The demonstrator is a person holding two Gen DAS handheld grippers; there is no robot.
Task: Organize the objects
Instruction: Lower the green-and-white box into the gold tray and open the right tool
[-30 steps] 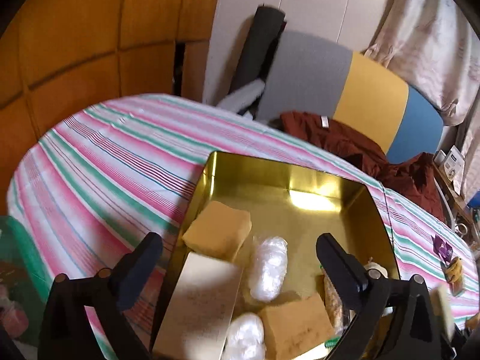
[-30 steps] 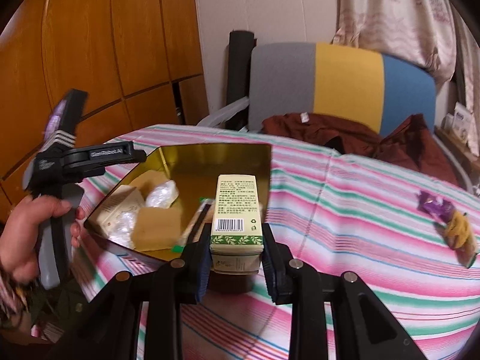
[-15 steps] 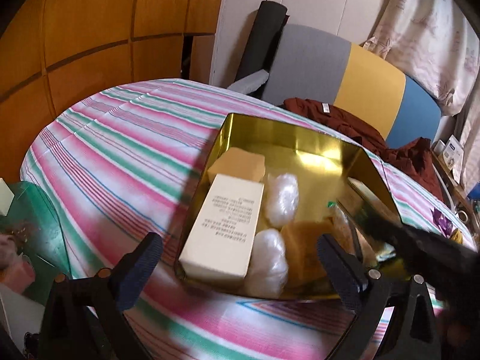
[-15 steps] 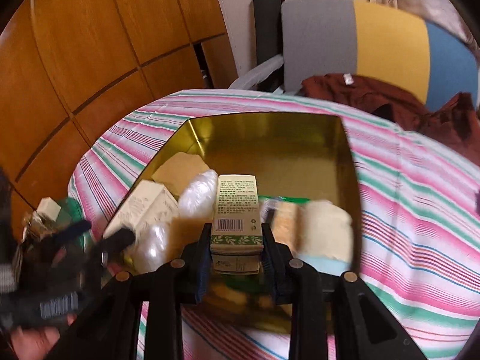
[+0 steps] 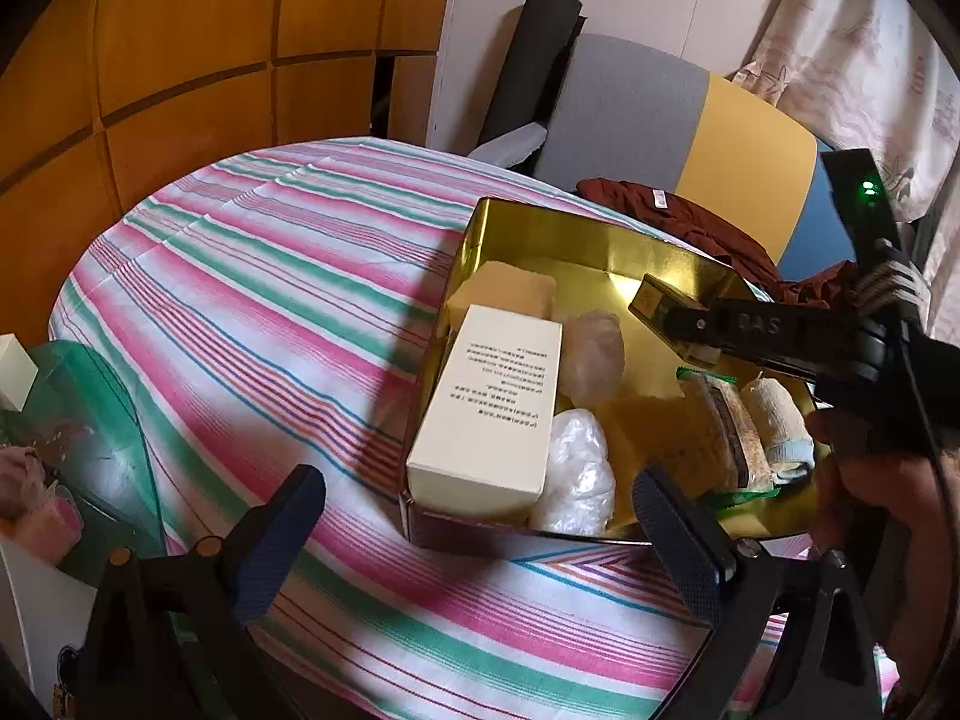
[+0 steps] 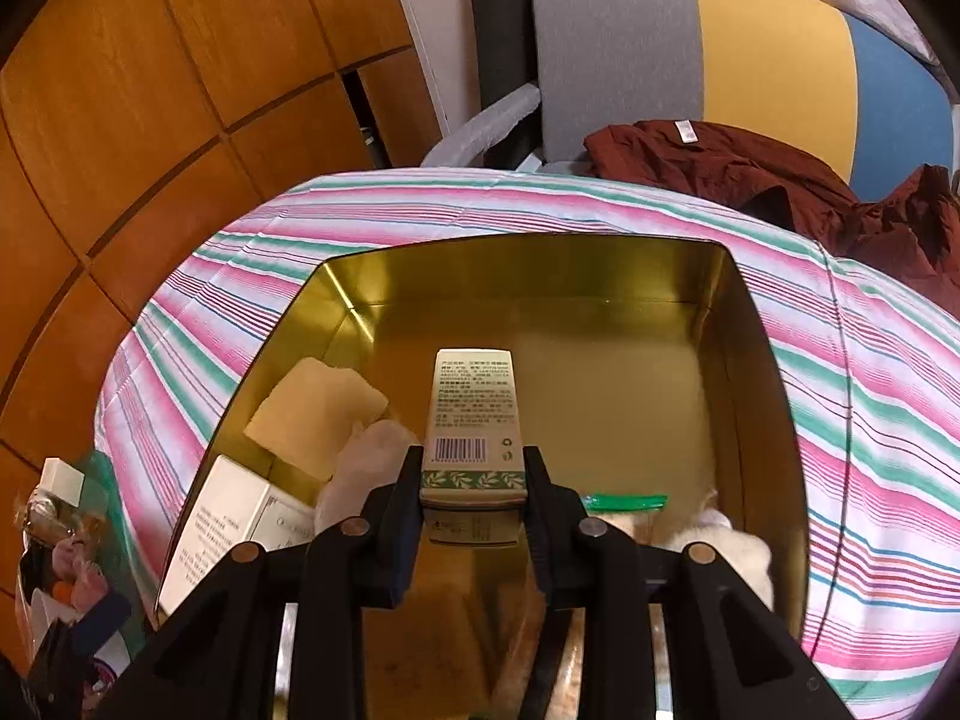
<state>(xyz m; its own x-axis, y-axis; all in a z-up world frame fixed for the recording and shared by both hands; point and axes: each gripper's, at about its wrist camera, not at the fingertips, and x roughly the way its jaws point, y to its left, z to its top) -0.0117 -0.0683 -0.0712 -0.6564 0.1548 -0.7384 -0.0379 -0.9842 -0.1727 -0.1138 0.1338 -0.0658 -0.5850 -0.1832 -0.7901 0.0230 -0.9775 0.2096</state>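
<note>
At frame centre of the right wrist view, the right hand-held gripper (image 6: 474,492) pinches a small green-trimmed carton (image 6: 473,420) over the gold tin (image 6: 762,360); left hand-held gripper (image 5: 480,540) is spread, empty, just short of the tin's near wall. Best move, I'd judge: lower the carton into the bare floor at the tin's upper right, flat, clear of the white box (image 5: 489,408), tan block (image 6: 315,414) and plastic-wrapped bundles (image 5: 576,474), then release. Surface is a bench under a striped cloth (image 5: 252,276); wood panelling upper left, chair (image 6: 690,54) with maroon garment (image 6: 750,180) behind.

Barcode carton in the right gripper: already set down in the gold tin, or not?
Not set down: the barcode carton sits clamped in the right gripper, above the gold tin.
</note>
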